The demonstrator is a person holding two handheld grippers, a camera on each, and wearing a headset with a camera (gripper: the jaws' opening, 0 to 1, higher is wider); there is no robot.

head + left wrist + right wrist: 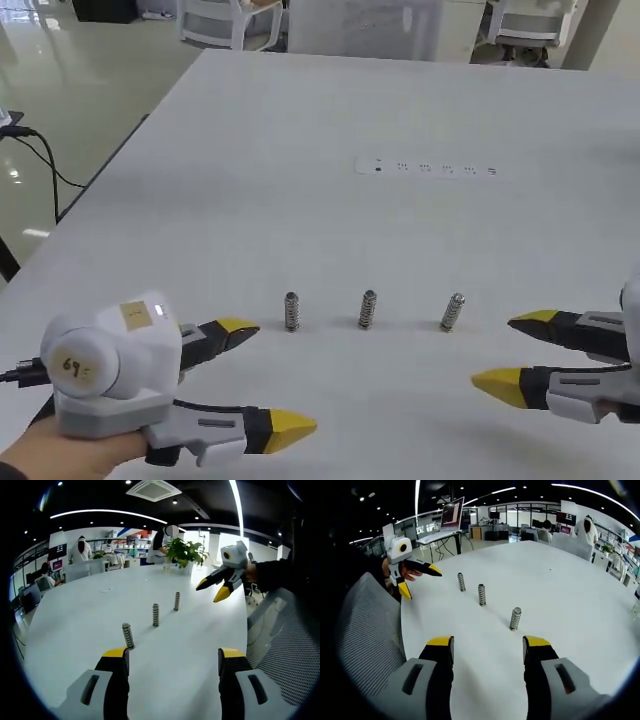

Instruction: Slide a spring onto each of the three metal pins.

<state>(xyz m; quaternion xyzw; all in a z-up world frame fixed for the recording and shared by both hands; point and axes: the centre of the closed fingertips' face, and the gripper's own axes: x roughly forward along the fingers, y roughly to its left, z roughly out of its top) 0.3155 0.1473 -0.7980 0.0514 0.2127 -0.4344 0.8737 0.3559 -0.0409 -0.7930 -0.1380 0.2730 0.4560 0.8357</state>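
Three metal pins stand in a row on the white table, each with a spring coiled around it: left [291,312], middle [367,309], right [452,312]. The same row appears in the left gripper view [128,635] [155,615] [176,601] and in the right gripper view [515,618] [481,594] [461,581]. My left gripper [265,380] is open at the near left, short of the left pin. My right gripper [505,350] is open at the near right, beside the right pin. Neither holds anything.
A white power strip [425,167] lies flat farther back on the table [300,150]. Office chairs [228,22] stand beyond the far edge. A black cable [45,160] hangs off the left side. A mesh chair back [367,640] is near me.
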